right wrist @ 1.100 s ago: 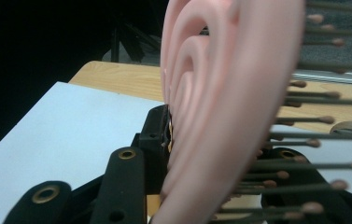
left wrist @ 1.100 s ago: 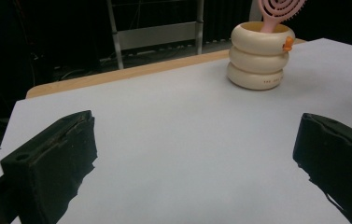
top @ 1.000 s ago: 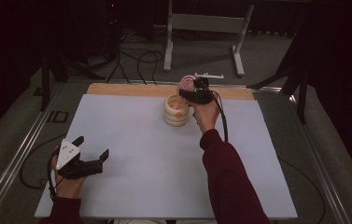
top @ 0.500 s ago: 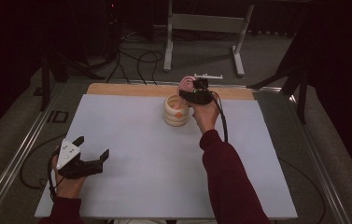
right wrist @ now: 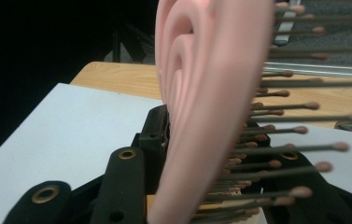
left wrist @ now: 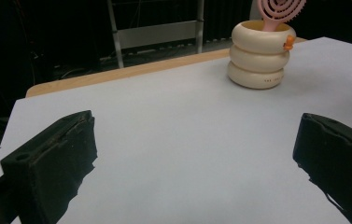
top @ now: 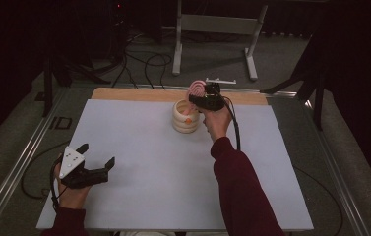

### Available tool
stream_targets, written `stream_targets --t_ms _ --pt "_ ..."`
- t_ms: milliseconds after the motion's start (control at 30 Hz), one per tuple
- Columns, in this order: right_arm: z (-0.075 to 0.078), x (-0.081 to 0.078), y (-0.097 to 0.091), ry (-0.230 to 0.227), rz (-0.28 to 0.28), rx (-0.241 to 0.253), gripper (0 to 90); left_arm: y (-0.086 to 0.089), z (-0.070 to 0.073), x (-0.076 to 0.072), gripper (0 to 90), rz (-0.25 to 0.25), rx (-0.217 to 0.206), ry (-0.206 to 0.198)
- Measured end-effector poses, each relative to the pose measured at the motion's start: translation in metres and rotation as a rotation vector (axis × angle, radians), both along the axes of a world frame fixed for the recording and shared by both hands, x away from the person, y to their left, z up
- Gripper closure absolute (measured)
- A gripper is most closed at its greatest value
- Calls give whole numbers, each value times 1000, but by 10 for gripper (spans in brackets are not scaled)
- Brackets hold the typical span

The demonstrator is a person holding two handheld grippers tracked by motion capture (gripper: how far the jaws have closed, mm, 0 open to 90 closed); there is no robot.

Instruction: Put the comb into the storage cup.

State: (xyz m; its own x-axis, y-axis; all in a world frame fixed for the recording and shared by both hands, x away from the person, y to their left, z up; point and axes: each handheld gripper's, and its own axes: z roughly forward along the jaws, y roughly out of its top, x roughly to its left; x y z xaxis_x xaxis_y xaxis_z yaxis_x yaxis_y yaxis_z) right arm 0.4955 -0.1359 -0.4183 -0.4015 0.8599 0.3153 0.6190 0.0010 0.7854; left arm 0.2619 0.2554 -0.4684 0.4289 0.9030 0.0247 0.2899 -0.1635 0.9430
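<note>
Hairbrush [top: 197, 88] first: pink, with concentric ridges on its back and thin bristles tipped with small balls, it stood head up over the cream holder [top: 185, 117] at the far middle of the table, and my right gripper [top: 206, 102] was pinching it. From the right gripper view I saw the brush [right wrist: 201, 93] edge-on between the two black jaws, the smooth ridged back turned to one side and the bristles sticking out to the other, the pads pressed against it low on the head. From the left gripper view the brush head [left wrist: 281, 10] rose out of the holder's mouth, so its lower part sat inside. That holder [left wrist: 261, 55] looked like three fat rings stacked one on another, with a small orange knob [left wrist: 288, 45] on the upper ring, and it stood upright on the white sheet [top: 173, 162] near the wooden strip [top: 124, 94] along the far edge. My left gripper [top: 96, 161] rested low at the near left corner of the sheet, well apart from the holder, its jaws spread wide with nothing but bare white surface between them. A grey three-cornered plate [top: 71, 161] sat on top of it. My right sleeve [top: 244, 187] ran up the right half of the sheet to the hand at the holder.
</note>
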Motion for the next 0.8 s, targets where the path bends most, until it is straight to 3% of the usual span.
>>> stream_targets --t_ms 500,800 --pt "-5 2 -8 19 -31 58 627 -1 0 0 2 -2 4 1" --pt "-6 3 -8 14 -39 54 617 -1 0 0 2 0 3 -1"
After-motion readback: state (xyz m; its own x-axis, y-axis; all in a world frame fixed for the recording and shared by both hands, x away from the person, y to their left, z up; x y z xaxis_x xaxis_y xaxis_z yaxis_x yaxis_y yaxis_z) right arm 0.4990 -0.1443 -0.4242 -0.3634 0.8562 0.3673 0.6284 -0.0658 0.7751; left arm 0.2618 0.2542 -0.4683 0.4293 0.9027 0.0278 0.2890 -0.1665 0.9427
